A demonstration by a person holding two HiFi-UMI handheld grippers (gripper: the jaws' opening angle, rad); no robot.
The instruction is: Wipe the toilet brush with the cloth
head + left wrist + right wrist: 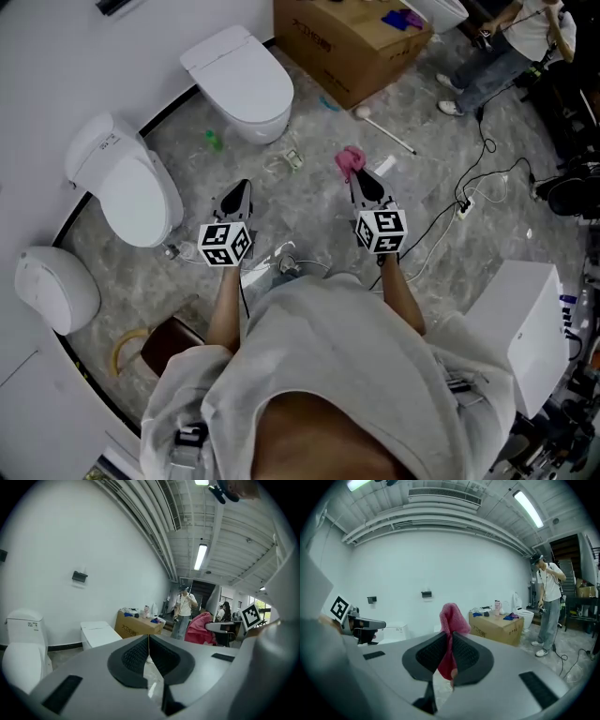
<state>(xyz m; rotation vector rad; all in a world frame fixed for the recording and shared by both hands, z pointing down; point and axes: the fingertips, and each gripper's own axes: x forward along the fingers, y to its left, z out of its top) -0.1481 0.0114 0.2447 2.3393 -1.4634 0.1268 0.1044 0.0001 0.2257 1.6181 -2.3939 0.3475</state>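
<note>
Cloth [451, 613]: pink, coarse-textured, crumpled. It is pinched between the closed jaws of the right claw [449, 638], with its bunched top standing above them.

Toilet brush [385, 129]: white, with a slender handle and a small rounded head. It is laid flat on the grey marbled floor [309, 220], apart from the cloth.

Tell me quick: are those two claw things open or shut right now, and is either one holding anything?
Left gripper: shut, with nothing between its jaws.
Right gripper: shut on the pink cloth.
</note>
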